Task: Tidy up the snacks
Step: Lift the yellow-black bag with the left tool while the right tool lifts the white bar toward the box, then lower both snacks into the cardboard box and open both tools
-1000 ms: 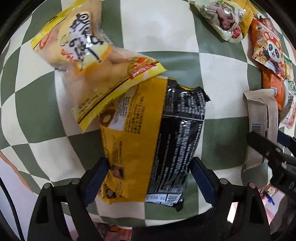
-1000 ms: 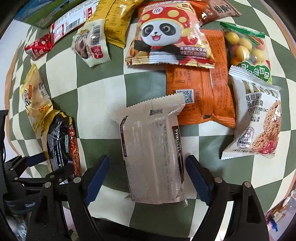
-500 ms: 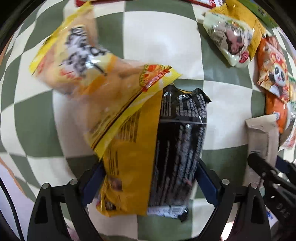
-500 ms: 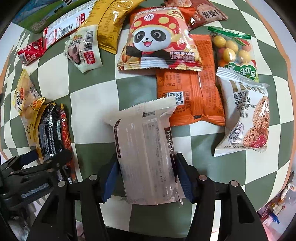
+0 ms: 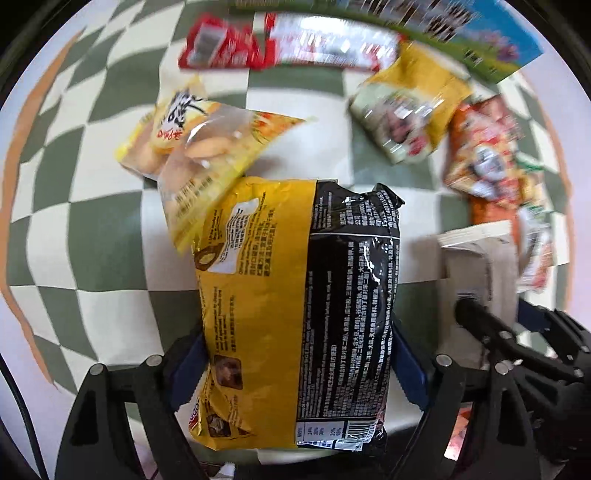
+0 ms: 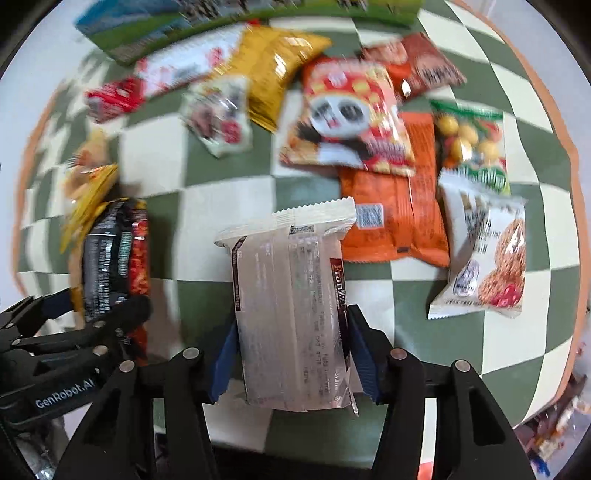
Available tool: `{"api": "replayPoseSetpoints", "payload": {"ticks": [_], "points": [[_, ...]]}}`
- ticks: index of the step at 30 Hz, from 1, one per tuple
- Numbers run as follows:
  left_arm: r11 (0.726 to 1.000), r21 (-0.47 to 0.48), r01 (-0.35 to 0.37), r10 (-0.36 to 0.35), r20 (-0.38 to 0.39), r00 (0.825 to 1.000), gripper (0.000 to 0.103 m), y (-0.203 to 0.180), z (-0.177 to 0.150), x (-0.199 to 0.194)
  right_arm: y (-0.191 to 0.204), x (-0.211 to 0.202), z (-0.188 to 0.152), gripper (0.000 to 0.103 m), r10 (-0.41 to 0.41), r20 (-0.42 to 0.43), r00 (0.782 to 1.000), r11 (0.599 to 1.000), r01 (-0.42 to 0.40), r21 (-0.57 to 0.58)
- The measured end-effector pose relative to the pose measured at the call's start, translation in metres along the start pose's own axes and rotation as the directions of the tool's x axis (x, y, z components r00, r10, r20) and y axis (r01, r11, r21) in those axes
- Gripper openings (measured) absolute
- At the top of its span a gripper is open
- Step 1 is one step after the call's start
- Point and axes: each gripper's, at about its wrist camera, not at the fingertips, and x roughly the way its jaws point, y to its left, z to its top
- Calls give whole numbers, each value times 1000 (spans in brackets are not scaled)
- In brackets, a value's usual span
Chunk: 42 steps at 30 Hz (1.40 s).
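My left gripper (image 5: pixel 295 356) is shut on a yellow and black snack bag (image 5: pixel 295 295) and holds it above the checked cloth (image 5: pixel 92 240). A yellow bag of biscuits (image 5: pixel 199 147) lies just beyond it on the cloth. My right gripper (image 6: pixel 293 356) is shut on a silvery white wafer pack (image 6: pixel 291 306) and holds it up. The wafer pack also shows at the right of the left wrist view (image 5: pixel 480 266). The yellow and black bag also shows at the left of the right wrist view (image 6: pixel 114 258).
Several snack bags lie at the far side: a panda bag (image 6: pixel 347 118), an orange bag (image 6: pixel 395 214), a white cookie bag (image 6: pixel 487 258), a green candy bag (image 6: pixel 469 144), a gold bag (image 6: pixel 277 70), a red bar (image 6: pixel 114 96) and a green box (image 6: pixel 207 22).
Both grippers closed on their packs and lifted them off the cloth. The views pulled back, so more of the far snacks shows. The biscuit bag stayed on the cloth.
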Motion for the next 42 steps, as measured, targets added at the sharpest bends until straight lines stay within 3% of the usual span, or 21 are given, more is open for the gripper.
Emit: {"api": "replayPoseSetpoints", "payload": {"ticks": [6,10,13,18,22,27,33,38,39,42], "points": [[997,1,76,-76,106,991,87,-25,15,-63,-22,-79,27,57,100,91,991,995,-99,-17],[991,17,135,-135,182,974,87,-31,74,-150,-17,-131,68,57,163,173,971,987,-162,-19],[982,31,185,-188,213,959,87,-12,109,-219,-4,-154,105,57,193,227,955,981,-190,-35],[978,26,205,-205,236,950,87,-8,188,-252,-10,-183,191,57,242,297,924,970,-235,-61],[980,-7,196,-191,195,962,87,-4,264,-234,-8,-179,262,57,247,318,915,969,-232,-86],[984,-51,170,-166,66,984,87,2,344,-180,-4,-136,345,57,210,283,936,978,-197,-74],[991,-70,111,-111,2,994,87,10,397,-130,-5,-74,409,57,182,205,962,983,-177,-47],[991,-88,104,-109,-53,993,87,16,420,-101,-6,-31,444,59,201,154,967,980,-198,-39],[990,-88,108,-113,-64,991,87,17,424,-95,-5,-24,448,62,196,138,971,981,-193,-38],[992,-84,89,-95,-64,993,88,20,431,-85,-3,-6,459,97,174,97,980,985,-171,-34]]}}
